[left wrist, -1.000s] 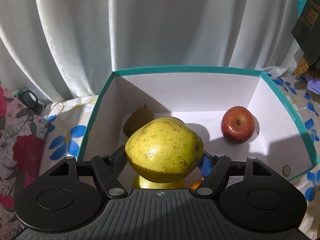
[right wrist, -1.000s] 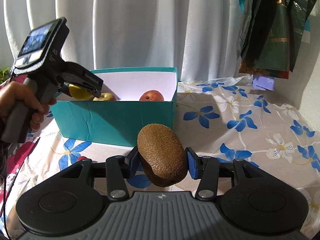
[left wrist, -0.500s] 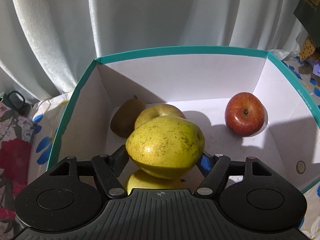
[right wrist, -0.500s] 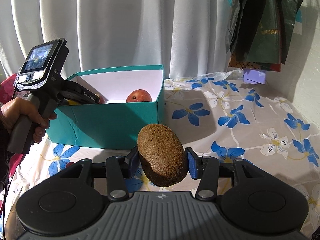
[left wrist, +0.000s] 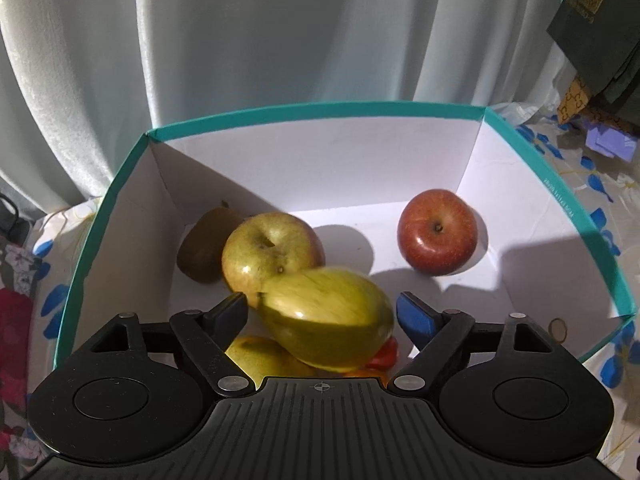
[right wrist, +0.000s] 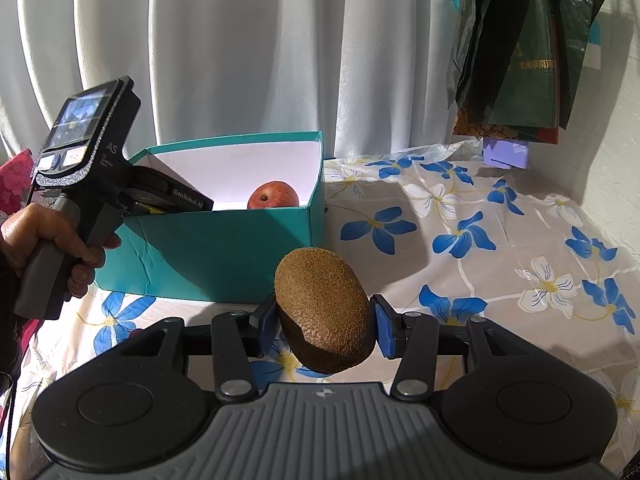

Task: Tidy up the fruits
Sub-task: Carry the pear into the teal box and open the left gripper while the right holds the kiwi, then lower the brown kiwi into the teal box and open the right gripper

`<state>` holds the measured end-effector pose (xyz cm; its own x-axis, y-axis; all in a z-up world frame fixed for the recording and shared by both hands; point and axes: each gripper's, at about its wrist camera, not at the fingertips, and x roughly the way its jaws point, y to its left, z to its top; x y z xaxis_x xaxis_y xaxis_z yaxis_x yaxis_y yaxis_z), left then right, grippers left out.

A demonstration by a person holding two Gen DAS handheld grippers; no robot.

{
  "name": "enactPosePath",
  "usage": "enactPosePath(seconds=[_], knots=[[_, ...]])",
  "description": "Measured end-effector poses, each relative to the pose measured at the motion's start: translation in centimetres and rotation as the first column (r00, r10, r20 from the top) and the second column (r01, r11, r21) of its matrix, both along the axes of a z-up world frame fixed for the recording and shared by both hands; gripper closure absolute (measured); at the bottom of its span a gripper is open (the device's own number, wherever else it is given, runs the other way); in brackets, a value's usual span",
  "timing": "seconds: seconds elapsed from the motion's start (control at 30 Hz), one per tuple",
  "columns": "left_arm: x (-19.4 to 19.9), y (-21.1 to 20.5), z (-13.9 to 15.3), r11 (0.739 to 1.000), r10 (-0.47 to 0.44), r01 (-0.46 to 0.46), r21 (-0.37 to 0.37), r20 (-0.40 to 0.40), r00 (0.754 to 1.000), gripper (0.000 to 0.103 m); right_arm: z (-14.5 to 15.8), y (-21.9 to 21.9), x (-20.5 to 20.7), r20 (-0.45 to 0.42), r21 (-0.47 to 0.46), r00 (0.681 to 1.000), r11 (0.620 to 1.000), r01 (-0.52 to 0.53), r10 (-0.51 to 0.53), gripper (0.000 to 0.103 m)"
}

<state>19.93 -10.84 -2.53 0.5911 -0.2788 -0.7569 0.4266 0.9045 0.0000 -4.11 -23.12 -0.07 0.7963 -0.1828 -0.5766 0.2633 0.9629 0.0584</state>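
Now your left gripper [left wrist: 322, 312] spreads its jaws inside the teal box [left wrist: 320, 111], dropping the yellow-green apple [left wrist: 326, 320] among the fruit; your right gripper [right wrist: 324, 326] pinches the kiwi [right wrist: 325, 310] above the counter [right wrist: 480, 240], queued near the box's front corner.

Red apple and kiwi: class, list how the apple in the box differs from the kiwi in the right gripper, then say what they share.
1. The red apple is smooth and glossy red; the kiwi is fuzzy and brown.
2. The red apple is round; the kiwi is oval.
3. The red apple rests free inside the teal box; the kiwi is clamped in the right gripper, outside the teal box.
Both are whole fruits.
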Motion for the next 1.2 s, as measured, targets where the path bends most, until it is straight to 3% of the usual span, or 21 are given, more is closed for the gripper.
enactPosePath(seconds=[0.23,0.47,0.67,1.2], knots=[[-1.2,1.2,2.5,0.998,0.034,-0.031,-0.054,0.058,0.998,0.006,0.2,0.2,-0.1,0.008,-0.007,1.000,1.000,-0.002,0.002,0.056],[-4.4,3.9,4.8,0.985,0.163,-0.154,-0.075,0.117,0.980,0.002,0.5,0.3,-0.1,0.018,-0.018,1.000,1.000,-0.005,0.005,0.056],[-6.4,7.0,4.7,0.961,0.263,-0.256,-0.105,0.051,0.964,0.002,1.1,0.5,0.0,0.034,-0.034,0.999,0.999,-0.014,0.015,0.056],[-11.6,10.5,3.6,0.953,0.296,-0.295,-0.066,0.007,0.955,0.002,2.9,3.0,1.7,0.074,-0.097,0.988,0.987,-0.128,0.136,0.055]])
